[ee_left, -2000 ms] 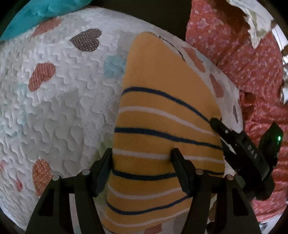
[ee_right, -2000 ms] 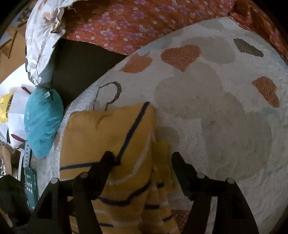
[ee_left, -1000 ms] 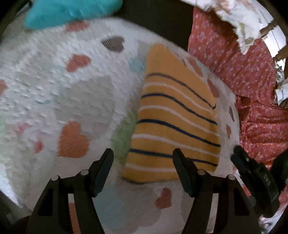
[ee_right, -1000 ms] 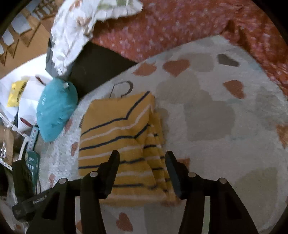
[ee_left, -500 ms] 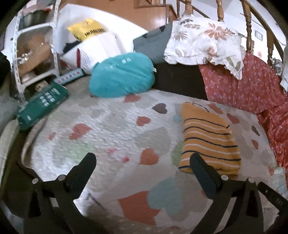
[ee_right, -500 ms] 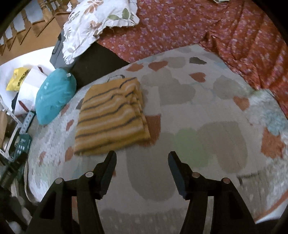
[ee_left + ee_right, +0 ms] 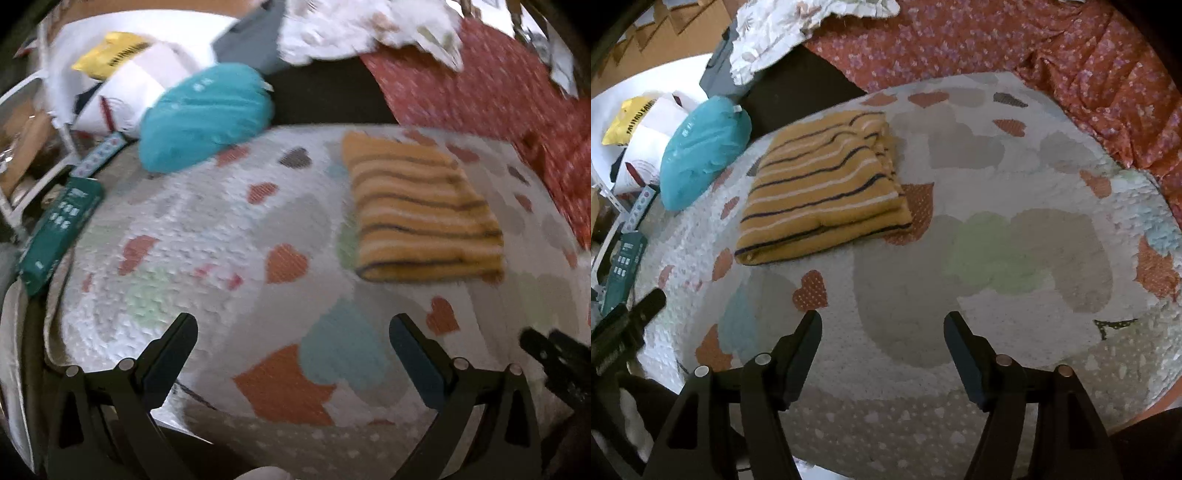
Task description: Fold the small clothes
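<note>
A mustard-yellow garment with dark and white stripes (image 7: 421, 210) (image 7: 827, 188) lies folded into a thick rectangle on the white quilt with coloured hearts (image 7: 207, 236) (image 7: 1015, 206). My left gripper (image 7: 291, 326) hangs wide open over the quilt's near part, well short of the garment, with nothing between its fingers. My right gripper (image 7: 882, 319) is also back from the garment, its jaws opening and empty. The right gripper's black body shows at the lower right edge of the left wrist view.
A teal cushion (image 7: 207, 114) (image 7: 701, 147) lies at the quilt's far left edge, with a green box (image 7: 59, 229) beside it. Red floral cloth (image 7: 1071, 55) covers the far right side. White bags and a yellow packet (image 7: 110, 51) stand behind the cushion.
Both grippers let go of the garment and drew back from it toward the near edge of the quilt. The left jaws spread wide, the right ones widened. The folded garment stayed put.
</note>
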The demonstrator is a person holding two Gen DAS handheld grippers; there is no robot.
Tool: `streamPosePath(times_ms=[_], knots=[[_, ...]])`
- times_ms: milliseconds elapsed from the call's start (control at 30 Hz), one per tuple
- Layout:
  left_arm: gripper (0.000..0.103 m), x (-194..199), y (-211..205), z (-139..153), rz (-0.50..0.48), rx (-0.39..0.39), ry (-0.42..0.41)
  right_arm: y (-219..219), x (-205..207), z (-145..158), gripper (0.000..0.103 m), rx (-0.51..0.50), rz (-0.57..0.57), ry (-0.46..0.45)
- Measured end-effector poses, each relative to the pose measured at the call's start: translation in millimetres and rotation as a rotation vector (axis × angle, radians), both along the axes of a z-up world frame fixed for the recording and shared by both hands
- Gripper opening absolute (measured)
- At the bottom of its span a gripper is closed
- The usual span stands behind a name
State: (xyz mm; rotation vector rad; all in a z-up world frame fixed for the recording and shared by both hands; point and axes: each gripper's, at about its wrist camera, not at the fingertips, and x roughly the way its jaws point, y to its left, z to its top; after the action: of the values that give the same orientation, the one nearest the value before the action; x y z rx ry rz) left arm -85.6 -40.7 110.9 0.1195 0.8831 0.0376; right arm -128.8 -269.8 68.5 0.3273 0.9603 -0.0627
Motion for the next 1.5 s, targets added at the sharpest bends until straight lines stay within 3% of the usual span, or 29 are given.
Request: streamPosePath(times_ms=[600, 1500], knots=[[0.103, 7.1, -0.6, -27.5, -0.029, -0.137, 0.186, 14.0, 6.9, -16.8, 0.076, -0.077, 0.027, 0.059], [0.103, 8.1, 1.2, -33.1, -0.03, -0.156, 0.22, 26.0, 6.1, -18.3, 0.079, -0.106, 0.045, 0.06]])
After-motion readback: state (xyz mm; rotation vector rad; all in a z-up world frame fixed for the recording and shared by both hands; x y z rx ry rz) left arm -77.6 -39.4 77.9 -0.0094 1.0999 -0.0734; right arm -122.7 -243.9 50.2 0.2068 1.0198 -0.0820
